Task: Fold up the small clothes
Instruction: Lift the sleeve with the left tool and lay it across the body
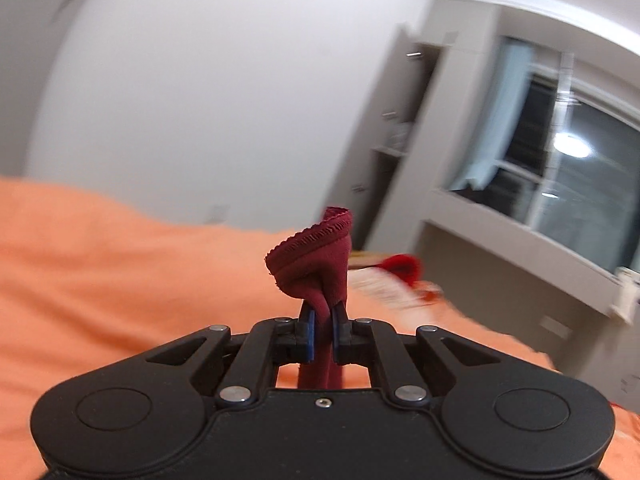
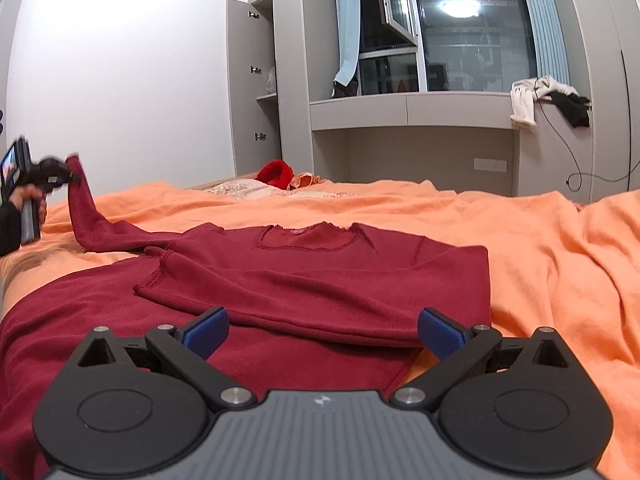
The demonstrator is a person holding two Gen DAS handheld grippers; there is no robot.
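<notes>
1. Dark red long-sleeved top (image 2: 312, 280) lies on the orange bedspread (image 2: 540, 248), neckline away from the right camera; the right side of the body and its sleeve are already folded in across the chest
2. The other sleeve (image 2: 86, 216) is raised off the bed at the far left of the right view – its cuff (image 1: 316, 256) is bunched between the pads of the left gripper (image 1: 323, 320), which is clenched on it
3. Right gripper (image 2: 322, 334) is released, jaws spread wide, low over the near folded edge of the top; nothing between the pads
4. Handling, judged: thin soft knit, light, limp – it drapes and creases, no stiffness to hold a fold by itself. Best held at hemmed edges or the cuff, then laid and smoothed
5. Risk, judged: pulling the sleeve may drag the body and undo the first fold
6. Further off: red item (image 2: 276, 172) near the bed head, open wardrobe door (image 2: 244, 88), dark window (image 2: 472, 28)
</notes>
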